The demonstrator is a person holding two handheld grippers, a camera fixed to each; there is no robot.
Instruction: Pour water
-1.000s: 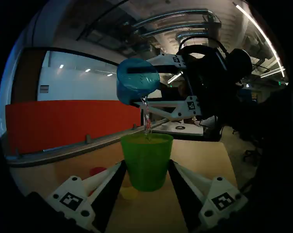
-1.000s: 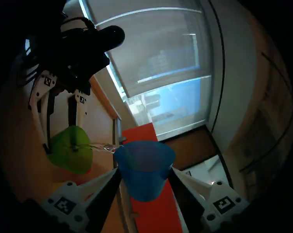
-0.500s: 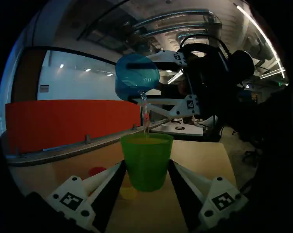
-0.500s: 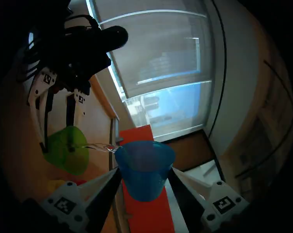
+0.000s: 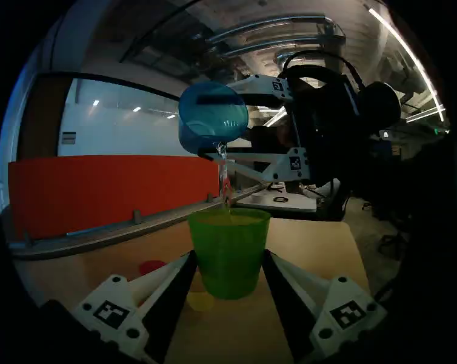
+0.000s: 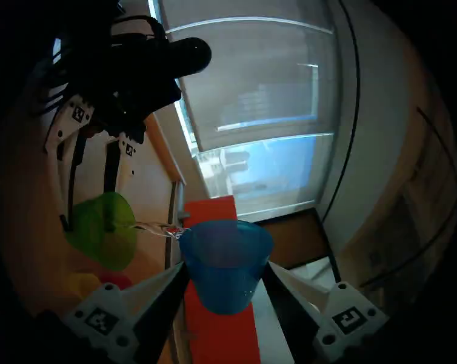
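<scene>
Left gripper view: left hand-held gripper point(image 5: 228, 258) clamps the green cup point(image 5: 228, 273) upright over the desk point(image 5: 316, 239). Right hand-held gripper point(image 6: 226, 273) grips the tilted blue cup point(image 5: 211, 121) — a thin water stream point(image 5: 223, 176) lands inside the green rim. Mid-pour. Next, likely: steady tilt, then level off. Desk edge close on one side — open air above.

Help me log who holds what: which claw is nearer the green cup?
Left. The left claw grips the green cup on both sides; the right claw hangs above it, tilting the blue cup so water streams in.
</scene>
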